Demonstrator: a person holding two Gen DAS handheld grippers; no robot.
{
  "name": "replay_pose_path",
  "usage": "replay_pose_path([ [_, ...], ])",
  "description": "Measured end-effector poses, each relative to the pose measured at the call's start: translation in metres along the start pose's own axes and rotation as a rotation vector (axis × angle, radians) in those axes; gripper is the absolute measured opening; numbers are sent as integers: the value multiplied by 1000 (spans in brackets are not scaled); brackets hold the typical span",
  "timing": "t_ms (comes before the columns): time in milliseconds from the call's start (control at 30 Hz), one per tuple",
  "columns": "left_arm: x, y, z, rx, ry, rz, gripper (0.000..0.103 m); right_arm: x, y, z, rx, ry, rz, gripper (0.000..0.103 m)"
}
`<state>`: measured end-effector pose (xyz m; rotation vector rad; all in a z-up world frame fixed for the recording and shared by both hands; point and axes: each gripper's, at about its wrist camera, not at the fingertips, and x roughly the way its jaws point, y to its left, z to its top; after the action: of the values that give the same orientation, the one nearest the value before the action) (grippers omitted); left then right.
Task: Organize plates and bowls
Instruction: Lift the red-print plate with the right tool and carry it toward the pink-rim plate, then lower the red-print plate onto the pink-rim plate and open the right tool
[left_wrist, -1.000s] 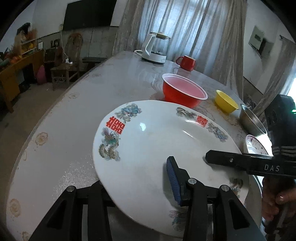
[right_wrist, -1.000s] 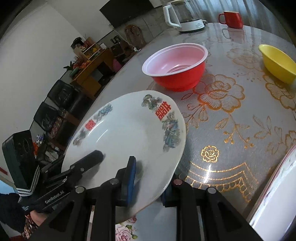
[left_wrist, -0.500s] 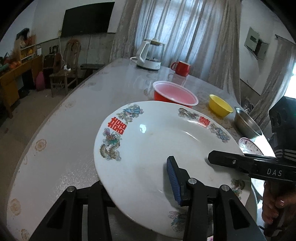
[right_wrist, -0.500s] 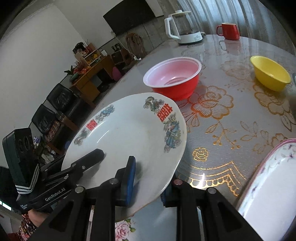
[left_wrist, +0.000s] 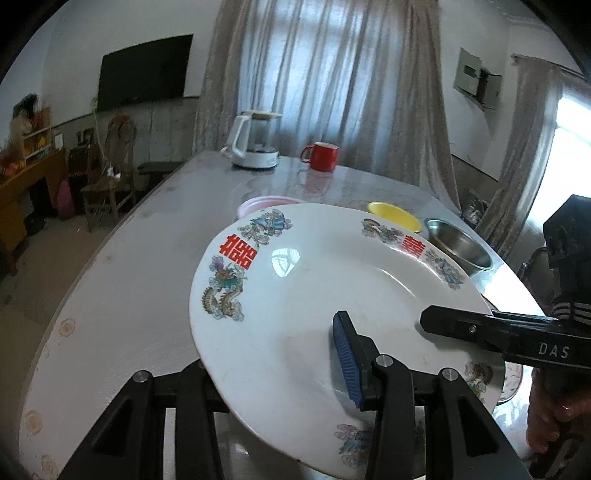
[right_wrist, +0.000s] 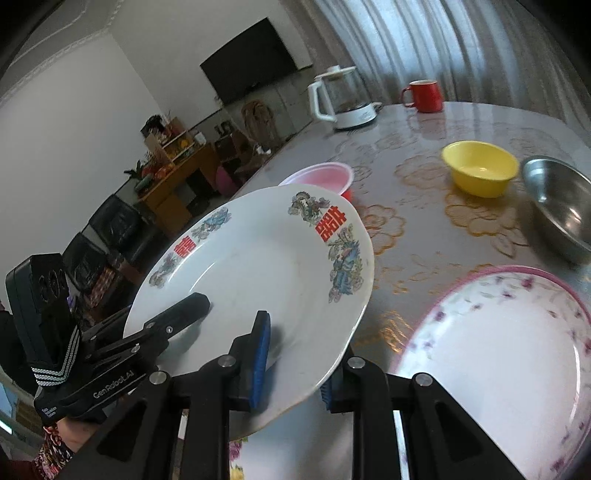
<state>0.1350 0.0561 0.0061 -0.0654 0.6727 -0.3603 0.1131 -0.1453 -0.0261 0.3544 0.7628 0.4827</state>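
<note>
We hold the white plate with red characters and dragon motifs (left_wrist: 295, 295) clear of the table (left_wrist: 129, 295), tilted, near its front edge. Our left gripper (left_wrist: 280, 373) pinches the plate's near rim, one blue-padded finger (left_wrist: 345, 354) pressed on the upper face, the other finger hidden beneath the plate. Our right gripper (right_wrist: 291, 365) clamps the opposite rim the same way, one blue pad (right_wrist: 260, 354) on the face and the other under the edge. In the left wrist view the right gripper's black finger (left_wrist: 461, 325) reaches onto the plate from the right, with a hand (left_wrist: 546, 417) gripping its handle at the frame's lower right.

Just beside the held plate, at the table's front edge, lies a pink-rimmed floral plate (right_wrist: 498, 354). Farther in stand a red bowl (right_wrist: 321, 177), partly hidden behind the raised plate, a yellow bowl (right_wrist: 480, 166) and a steel bowl (right_wrist: 561, 206) near the right edge. At the far edge sit a white kettle (left_wrist: 255, 142) and a red mug (left_wrist: 323, 157), in front of pale curtains (left_wrist: 332, 92). A dark television (left_wrist: 142, 74) hangs on the wall beyond.
</note>
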Motion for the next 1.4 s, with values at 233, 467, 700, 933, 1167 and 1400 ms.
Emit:
replay_pose_path([
  [233, -1, -41, -2, 61, -3, -55, 44, -41, -17, -18, 48, -63, -43, 23],
  [467, 8, -84, -11, 110, 26, -118, 44, -77, -45, -42, 113, -102, -95, 23],
  [700, 22, -120, -21, 144, 77, -159, 44, -100, -69, -62, 178, -119, -147, 23],
  [933, 39, -147, -32, 153, 151, -178, 45, -113, -95, -79, 239, -113, -182, 23],
  [1167, 58, -160, -36, 144, 216, -183, 45, -115, -112, -85, 274, -88, -214, 24],
  [1400, 69, -165, -37, 148, 258, -172, 45, -111, -127, -87, 314, -65, -215, 25],
])
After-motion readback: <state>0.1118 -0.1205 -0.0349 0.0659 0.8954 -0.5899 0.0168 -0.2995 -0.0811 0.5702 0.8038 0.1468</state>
